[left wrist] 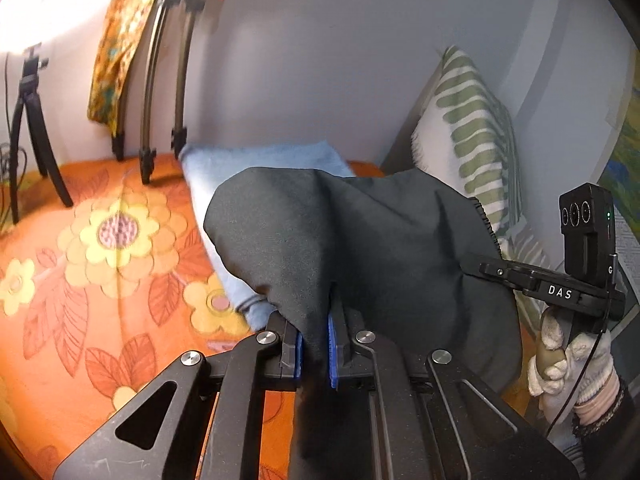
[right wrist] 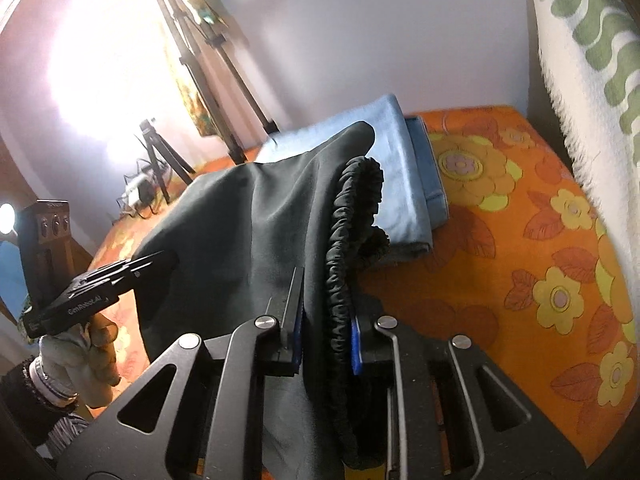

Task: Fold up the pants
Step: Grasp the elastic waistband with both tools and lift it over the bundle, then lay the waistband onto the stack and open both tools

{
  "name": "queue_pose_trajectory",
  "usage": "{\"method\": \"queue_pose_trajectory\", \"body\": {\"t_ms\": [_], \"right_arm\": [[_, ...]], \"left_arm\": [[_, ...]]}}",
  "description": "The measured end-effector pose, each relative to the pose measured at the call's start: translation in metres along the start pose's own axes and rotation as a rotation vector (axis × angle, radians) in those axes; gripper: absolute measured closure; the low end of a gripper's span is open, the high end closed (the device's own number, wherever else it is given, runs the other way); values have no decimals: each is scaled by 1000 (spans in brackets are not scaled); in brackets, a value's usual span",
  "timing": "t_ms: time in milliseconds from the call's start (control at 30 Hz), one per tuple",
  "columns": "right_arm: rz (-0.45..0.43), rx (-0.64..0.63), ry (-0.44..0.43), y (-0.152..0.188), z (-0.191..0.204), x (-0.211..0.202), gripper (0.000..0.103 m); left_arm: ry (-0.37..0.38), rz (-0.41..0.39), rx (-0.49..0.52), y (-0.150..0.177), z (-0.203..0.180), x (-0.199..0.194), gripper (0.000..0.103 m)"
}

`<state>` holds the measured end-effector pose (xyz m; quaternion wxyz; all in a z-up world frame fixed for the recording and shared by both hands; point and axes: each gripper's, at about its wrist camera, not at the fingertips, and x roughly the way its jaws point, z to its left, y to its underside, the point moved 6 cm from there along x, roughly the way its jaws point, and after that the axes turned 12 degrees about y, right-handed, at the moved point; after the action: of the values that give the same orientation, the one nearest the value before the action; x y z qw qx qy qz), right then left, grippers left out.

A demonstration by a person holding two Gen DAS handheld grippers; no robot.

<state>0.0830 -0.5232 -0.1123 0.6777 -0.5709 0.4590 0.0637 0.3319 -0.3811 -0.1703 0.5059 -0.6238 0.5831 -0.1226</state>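
Both tools gripped the black pants (left wrist: 360, 240) above the bed (left wrist: 100, 280): left tool (left wrist: 313, 346) clamped on fabric, right tool (right wrist: 326, 344) pinching the waistband (right wrist: 348, 216). Laying them flat likely came next.

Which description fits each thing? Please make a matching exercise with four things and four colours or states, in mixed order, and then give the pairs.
Things:
1. pants
2. bedcover
3. pillow
4. folded blue clothes

Descriptions:
A. white with green stripes, leaning on the wall
B. orange with yellow flowers
C. black, held up by the left gripper and the right gripper
D. stacked on the bed behind the pants

Pairs: 1-C, 2-B, 3-A, 4-D
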Motion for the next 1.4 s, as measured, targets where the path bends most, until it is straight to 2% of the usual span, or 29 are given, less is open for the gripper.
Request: {"method": "queue_pose_trajectory", "body": {"t_ms": [233,367,700,900,1000,1133,1167,1233,1300,1333,1400], "right_arm": [[-107,-20,9,-36,12,-32,85],[-141,-39,12,-65,19,-31,85],[-135,-95,56,-138,30,16,85],[-115,-113,83,-166,28,51,85],[-83,-104,89,-170,22,75,85],[-32,-101,115,-164,11,110,85],[-19,-102,124,-162,8,120,85],[8,-113,156,-157,4,137,80],[20,-144,236,-152,-2,148,79],[11,-159,284,-152,-5,151,73],[8,-149,304,-152,-12,152,64]], "left_arm": [[23,-75,68,-39,-16,-25,96],[18,-110,84,-60,-13,-26,96],[-12,-145,49,-103,24,1,96],[-40,-145,45,-121,44,27,96],[-45,-121,16,-119,58,43,96],[-99,-79,-4,-107,79,67,95],[-115,-66,-17,-103,84,72,90],[-153,-45,-31,-97,93,78,87],[-182,-35,-30,-93,98,80,87],[-191,-33,-26,-91,99,79,87],[-194,-33,-25,-89,100,76,87]]}}
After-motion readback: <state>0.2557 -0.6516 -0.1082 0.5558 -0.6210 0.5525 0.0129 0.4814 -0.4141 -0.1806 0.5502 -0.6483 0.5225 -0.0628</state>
